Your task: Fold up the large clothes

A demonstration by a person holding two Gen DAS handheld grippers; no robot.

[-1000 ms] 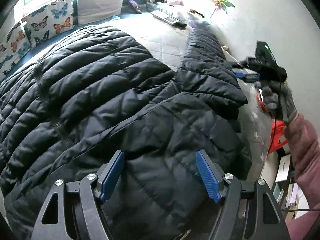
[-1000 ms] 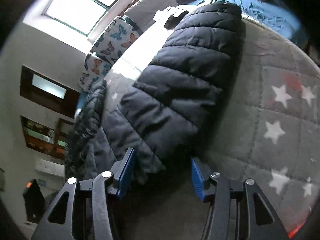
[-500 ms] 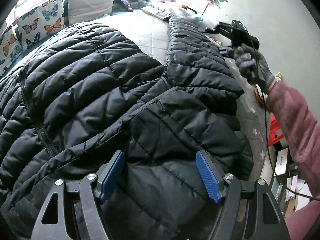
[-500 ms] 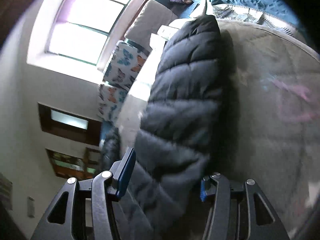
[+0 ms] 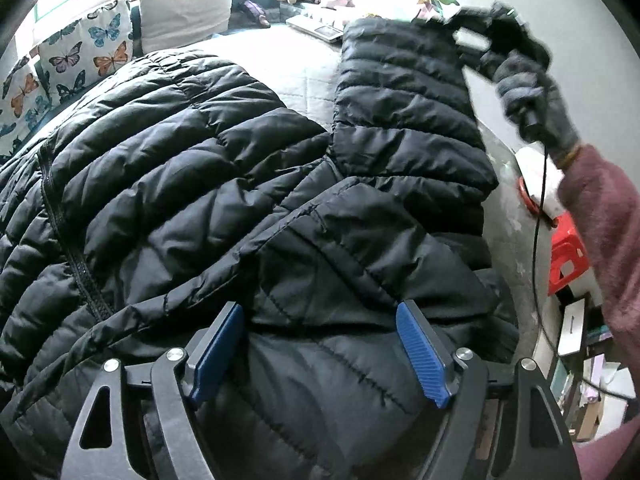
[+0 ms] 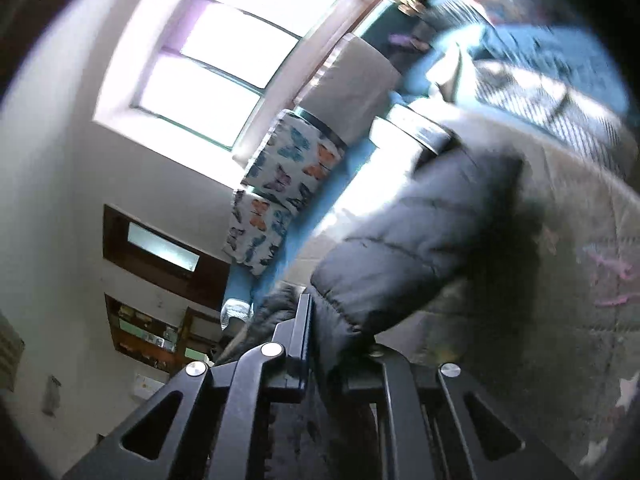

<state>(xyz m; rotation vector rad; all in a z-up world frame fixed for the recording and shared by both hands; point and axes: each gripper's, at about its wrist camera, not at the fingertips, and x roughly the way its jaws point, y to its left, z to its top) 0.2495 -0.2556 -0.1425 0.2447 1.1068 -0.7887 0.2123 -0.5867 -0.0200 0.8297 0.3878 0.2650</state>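
Observation:
A large black quilted puffer jacket (image 5: pixel 208 184) lies spread on the bed, zipper on the left. My left gripper (image 5: pixel 320 356) is open, its blue pads either side of the jacket's near fabric. The jacket's right sleeve (image 5: pixel 404 92) is lifted at its cuff by my right gripper (image 5: pixel 476 36), held in a grey-gloved hand. In the right wrist view the right gripper (image 6: pixel 340 344) is shut on the sleeve cuff (image 6: pixel 404 248), and the view is tilted toward the window.
Butterfly cushions (image 5: pixel 68 64) and a plain cushion (image 5: pixel 184 16) line the far side under the window. A remote-like device (image 5: pixel 316 28) and toys lie at the bed's far end. A grey star-print quilt (image 6: pixel 568 288) covers the bed. A red stool (image 5: pixel 568 256) stands right.
The right gripper has closed on the sleeve cuff and lifted it up off the bed, swinging toward the jacket. The left gripper has edged forward over the jacket and stays open.

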